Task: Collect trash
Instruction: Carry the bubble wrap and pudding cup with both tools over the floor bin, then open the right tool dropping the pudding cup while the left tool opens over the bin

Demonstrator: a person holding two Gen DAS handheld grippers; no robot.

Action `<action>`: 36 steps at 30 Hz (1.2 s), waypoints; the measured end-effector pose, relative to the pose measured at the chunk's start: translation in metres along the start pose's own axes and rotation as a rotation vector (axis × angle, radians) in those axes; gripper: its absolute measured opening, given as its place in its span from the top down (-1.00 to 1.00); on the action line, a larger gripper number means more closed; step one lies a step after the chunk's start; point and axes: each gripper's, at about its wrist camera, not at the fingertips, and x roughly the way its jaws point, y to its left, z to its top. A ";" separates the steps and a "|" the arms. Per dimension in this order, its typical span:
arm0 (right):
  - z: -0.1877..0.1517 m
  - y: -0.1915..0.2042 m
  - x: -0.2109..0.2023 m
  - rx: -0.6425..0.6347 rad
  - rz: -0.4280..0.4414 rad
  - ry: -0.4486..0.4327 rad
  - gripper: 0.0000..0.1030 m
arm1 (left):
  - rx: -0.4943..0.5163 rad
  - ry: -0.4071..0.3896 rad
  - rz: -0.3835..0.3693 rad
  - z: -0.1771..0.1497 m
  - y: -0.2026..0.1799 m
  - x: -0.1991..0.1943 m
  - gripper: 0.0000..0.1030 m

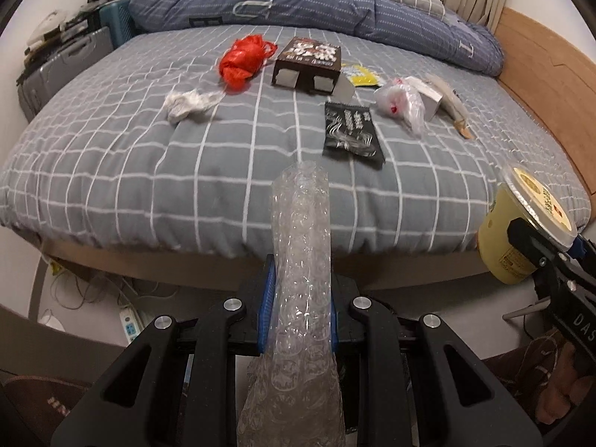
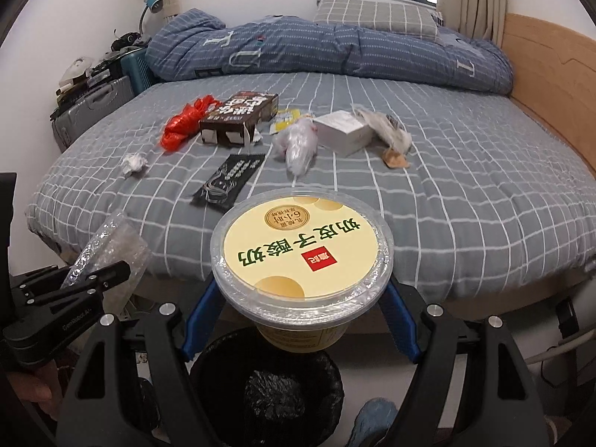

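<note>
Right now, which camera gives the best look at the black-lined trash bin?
The right wrist view: the trash bin sits open below the yogurt tub, its black liner visible. The left wrist view does not show the bin at all.

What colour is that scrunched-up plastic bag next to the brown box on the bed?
The plastic bag is bright red-orange. It shows best in the left wrist view.

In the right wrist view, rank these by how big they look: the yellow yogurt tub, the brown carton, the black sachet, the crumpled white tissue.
1. yellow yogurt tub, though nearness to the camera inflates it
2. brown carton and black sachet, too alike to rank
3. crumpled white tissue
</note>
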 end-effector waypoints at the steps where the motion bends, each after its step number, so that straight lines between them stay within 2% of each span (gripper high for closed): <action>1: -0.001 0.000 -0.001 0.000 0.000 0.003 -0.42 | 0.002 0.004 0.007 -0.003 0.001 0.000 0.58; 6: -0.012 -0.001 0.000 0.010 -0.008 0.027 -0.42 | 0.019 0.017 0.028 -0.020 0.003 -0.001 0.59; 13: -0.038 0.000 0.013 0.011 -0.011 0.115 -0.42 | 0.040 0.086 0.009 -0.045 -0.002 0.010 0.59; 24: -0.072 0.013 0.062 -0.027 -0.018 0.270 -0.42 | 0.048 0.160 0.031 -0.060 0.005 0.044 0.59; 36: -0.098 0.040 0.108 -0.063 -0.008 0.399 -0.43 | -0.004 0.271 0.072 -0.082 0.042 0.090 0.59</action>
